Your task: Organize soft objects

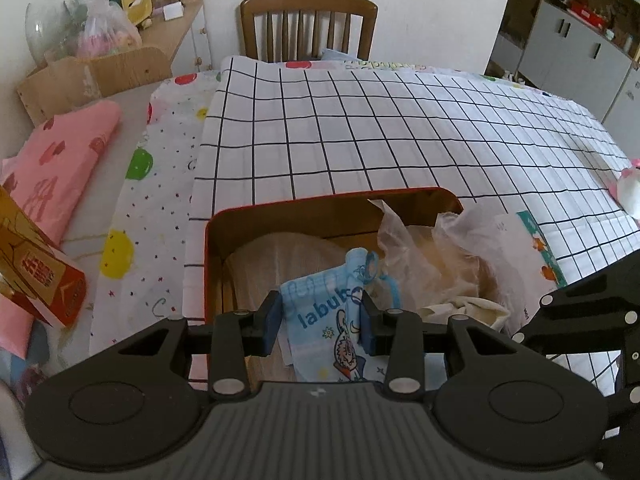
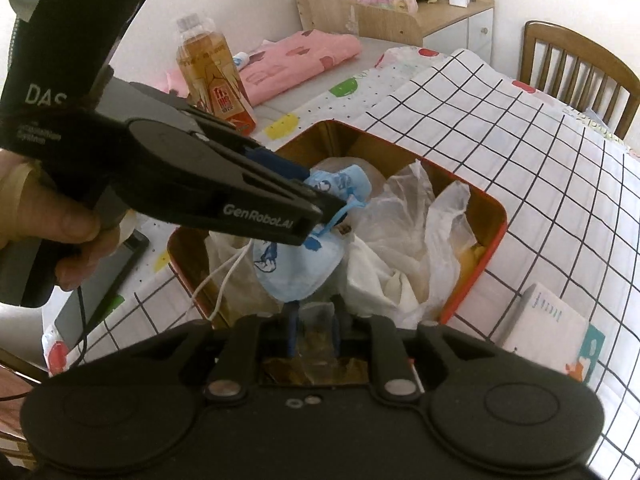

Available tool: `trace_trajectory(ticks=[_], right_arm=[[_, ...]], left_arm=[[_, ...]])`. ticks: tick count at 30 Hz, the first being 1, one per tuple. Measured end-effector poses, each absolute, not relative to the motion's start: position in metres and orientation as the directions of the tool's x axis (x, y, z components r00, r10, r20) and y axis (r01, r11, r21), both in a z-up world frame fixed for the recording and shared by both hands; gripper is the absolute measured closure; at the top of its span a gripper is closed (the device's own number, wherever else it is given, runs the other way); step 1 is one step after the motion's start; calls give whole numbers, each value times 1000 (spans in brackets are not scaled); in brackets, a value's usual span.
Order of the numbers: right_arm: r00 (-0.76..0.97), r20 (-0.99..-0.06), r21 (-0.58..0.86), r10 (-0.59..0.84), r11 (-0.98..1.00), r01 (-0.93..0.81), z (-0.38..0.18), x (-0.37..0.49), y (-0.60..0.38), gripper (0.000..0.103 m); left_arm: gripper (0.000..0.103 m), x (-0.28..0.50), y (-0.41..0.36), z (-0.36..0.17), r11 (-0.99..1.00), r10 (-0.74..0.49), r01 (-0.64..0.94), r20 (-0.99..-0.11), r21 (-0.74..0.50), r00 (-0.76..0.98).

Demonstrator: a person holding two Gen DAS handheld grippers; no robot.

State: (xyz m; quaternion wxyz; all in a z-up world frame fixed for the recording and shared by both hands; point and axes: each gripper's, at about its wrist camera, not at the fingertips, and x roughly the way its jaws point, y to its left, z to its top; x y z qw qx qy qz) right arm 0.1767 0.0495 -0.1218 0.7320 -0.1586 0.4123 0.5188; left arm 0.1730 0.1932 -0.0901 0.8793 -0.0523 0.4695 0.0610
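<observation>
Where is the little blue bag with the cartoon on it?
The blue bag hangs between the left gripper fingers, over the red box, beside crumpled plastic bags.

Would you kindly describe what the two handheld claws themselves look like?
Both are matte black plastic with round pivot discs, silver rivets and blue finger pads. The left claw shows white "GenRobot.AI" lettering, a grey pistol grip and a thin black cable in the right wrist view. The right claw has a ribbed grey deck.

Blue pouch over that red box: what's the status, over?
Left claw shut on blue pouch, held above red box. Right claw low at box edge, pinching clear plastic. Plastic bags crowd the box.
</observation>
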Motion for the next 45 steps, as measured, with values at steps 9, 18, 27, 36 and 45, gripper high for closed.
trace_trajectory(ticks=[9,18,27,36,45], right_arm=[[144,-764,167,629,408,-898,-119,172,48,69],[142,-726,200,673,404,-893,-105,173,37,54],[141,-682,209,718,375,-903,-82,167,22,39],[171,-632,213,756,382,-899,-59,166,-1,30],[232,-575,203,784,412,-888,-39,158,-36,18]], left_arm=[[39,168,195,-91,984,54,-172,-823,-53,566],[31,162,199,-81,978,53,-195,-803,-79,594],[23,151,196,-61,979,50,-183,-778,-85,627],[23,135,185,-37,983,60,-170,-746,-72,664],[22,111,157,-10,991,68,-128,-695,-35,716]])
